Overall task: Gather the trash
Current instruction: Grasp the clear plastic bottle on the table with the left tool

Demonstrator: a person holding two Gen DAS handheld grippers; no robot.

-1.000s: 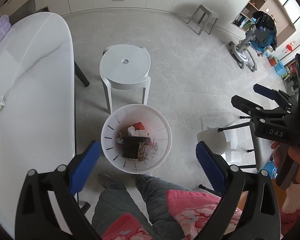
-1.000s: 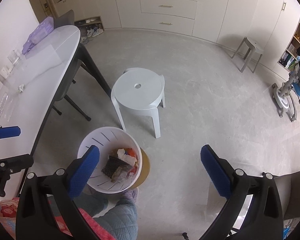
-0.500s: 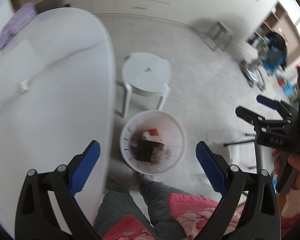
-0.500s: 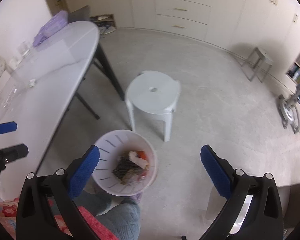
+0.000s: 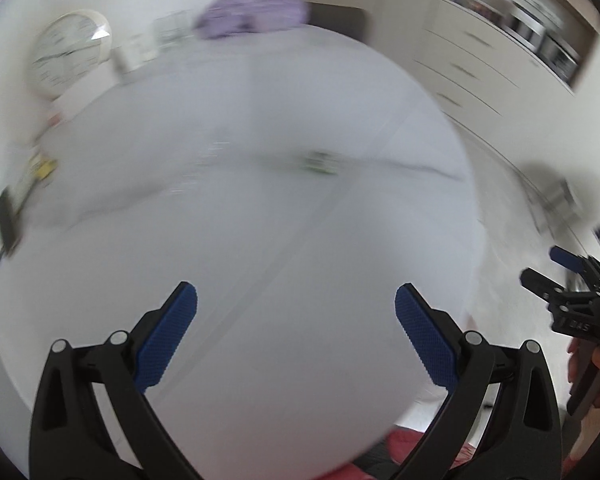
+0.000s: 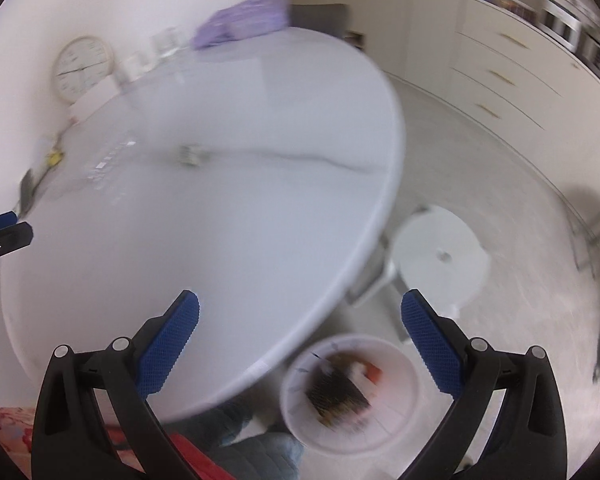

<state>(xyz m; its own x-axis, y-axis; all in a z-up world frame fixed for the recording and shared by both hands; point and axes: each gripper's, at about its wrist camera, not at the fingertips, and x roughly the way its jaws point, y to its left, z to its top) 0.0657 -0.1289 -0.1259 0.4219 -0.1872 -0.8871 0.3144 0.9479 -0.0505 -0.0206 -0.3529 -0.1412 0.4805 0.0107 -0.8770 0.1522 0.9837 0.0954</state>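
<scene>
A small crumpled scrap of trash lies near the middle of the white oval table; it also shows in the right wrist view. My left gripper is open and empty above the near part of the table. My right gripper is open and empty over the table's edge. A white trash bin with several wrappers in it stands on the floor below the right gripper. Both views are blurred.
A white stool stands on the floor beside the table. A wall clock, a purple bag and small items line the table's far and left edge. Cabinets stand along the far wall.
Both grippers swung up and left from the trash bin on the floor toward the table top. The bin left the left wrist view. Both stayed open.
</scene>
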